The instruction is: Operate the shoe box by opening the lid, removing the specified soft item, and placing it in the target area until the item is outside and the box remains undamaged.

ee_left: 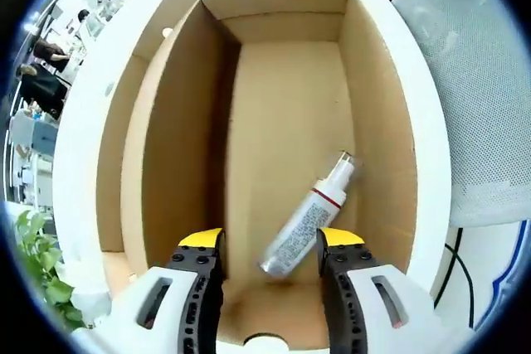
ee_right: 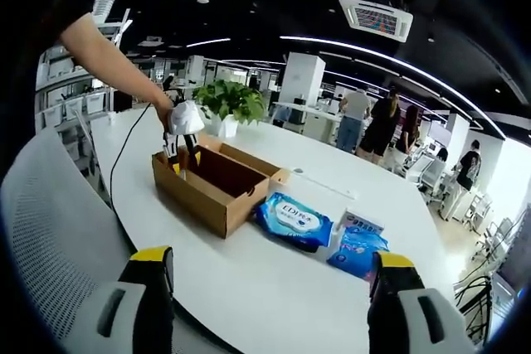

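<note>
The cardboard shoe box is open and I look straight down into it. A white tube-shaped bottle with a red band lies slanted on the box floor. My left gripper hangs open just above the bottle's lower end, its yellow-tipped jaws on either side. In the right gripper view the same box stands on the white table, with the left gripper reaching into it, held by a person's arm. My right gripper is open, far from the box, with nothing between its jaws.
A blue wet-wipes pack and a second smaller blue pack lie on the table right of the box. A potted plant stands behind it. A grey mesh chair back is at the left. People stand in the office behind.
</note>
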Tool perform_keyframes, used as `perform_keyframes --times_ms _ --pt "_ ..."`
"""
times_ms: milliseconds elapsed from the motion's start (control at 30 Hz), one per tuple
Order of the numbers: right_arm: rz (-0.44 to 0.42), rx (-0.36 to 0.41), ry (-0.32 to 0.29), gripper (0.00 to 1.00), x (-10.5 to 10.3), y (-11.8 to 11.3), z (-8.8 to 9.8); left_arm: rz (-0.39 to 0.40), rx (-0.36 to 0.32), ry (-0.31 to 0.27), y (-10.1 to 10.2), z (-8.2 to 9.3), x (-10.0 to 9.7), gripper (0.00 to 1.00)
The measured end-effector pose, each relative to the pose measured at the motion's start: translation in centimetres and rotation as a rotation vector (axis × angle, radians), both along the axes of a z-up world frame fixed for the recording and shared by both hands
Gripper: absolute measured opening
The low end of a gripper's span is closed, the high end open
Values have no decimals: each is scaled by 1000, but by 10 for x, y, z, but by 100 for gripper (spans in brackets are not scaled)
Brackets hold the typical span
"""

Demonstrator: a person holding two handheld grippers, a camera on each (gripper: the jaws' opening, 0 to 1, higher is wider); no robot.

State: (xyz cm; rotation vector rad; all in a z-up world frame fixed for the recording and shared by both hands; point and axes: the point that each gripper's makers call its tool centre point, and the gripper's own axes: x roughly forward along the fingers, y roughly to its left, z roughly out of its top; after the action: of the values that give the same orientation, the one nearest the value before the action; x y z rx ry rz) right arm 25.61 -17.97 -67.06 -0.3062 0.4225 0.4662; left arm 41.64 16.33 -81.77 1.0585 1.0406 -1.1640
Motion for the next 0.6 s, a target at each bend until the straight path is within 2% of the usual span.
perform_keyframes --times_ms 267,467,533,600 --pt "-3 3 8 98 0 0 -1 -40 23 46 2 -9 -15 44" --pt "-3 -2 13 98 -1 -1 -2 -65 37 74 2 -18 -24 37" --pt "-6 -5 13 98 0 -1 -3 -58 26 90 0 -18 -26 33" --pt "-8 -8 12 98 0 -2 -3 -58 20 100 -1 -20 -28 32"
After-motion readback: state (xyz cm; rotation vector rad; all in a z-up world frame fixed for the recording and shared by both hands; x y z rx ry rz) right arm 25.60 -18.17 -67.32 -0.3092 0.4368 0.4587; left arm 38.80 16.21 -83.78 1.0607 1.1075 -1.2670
